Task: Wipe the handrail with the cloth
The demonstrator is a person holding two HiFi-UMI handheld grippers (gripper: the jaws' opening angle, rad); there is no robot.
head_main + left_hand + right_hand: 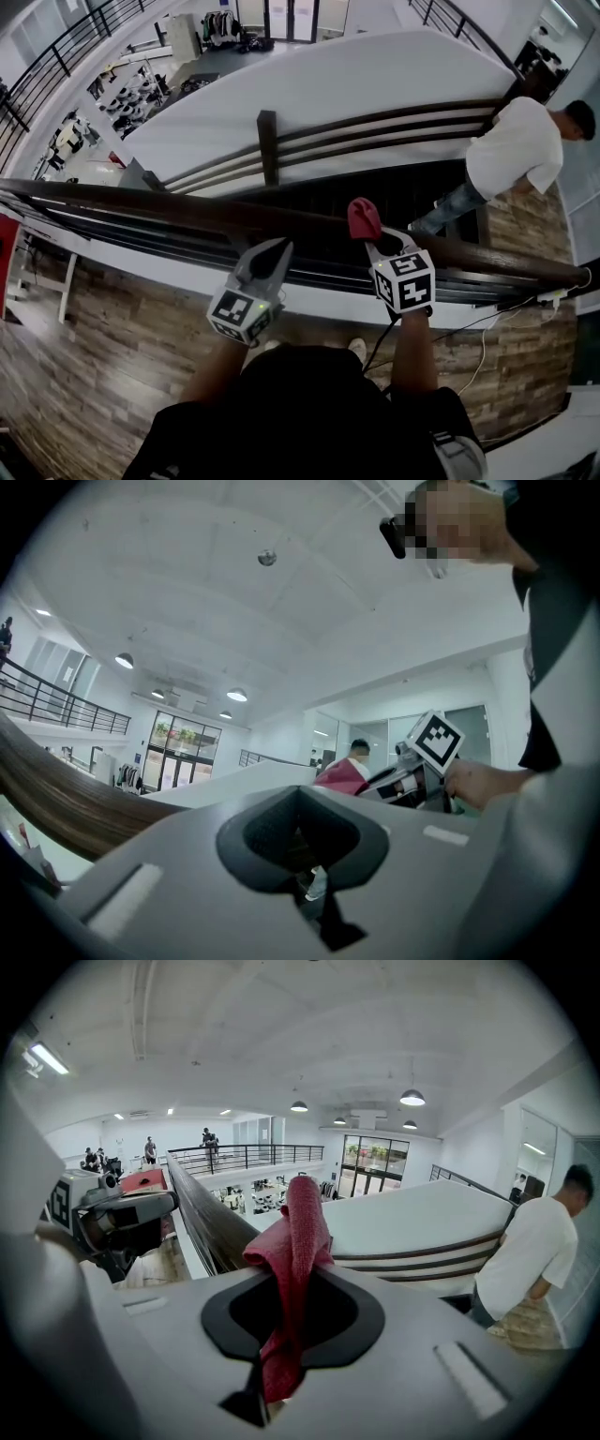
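Right hand-held gripper [373,246] is clamped on the red cloth [364,217], right at the handrail [169,200]. Left hand-held gripper [274,251] sits at its 9 o'clock, jaws closed on nothing.

My head camera looks steeply down on the long dark wooden handrail [169,199]. Each gripper camera sits close behind its jaws, the left tilted toward the white ceiling [234,602], the right along the rail all three views share.

You stood up high in a big open hall, where a long dark handrail [187,202], stairs [394,192] going down, round hanging lamps [411,1098] and tall glass doors [373,1162] showed it.
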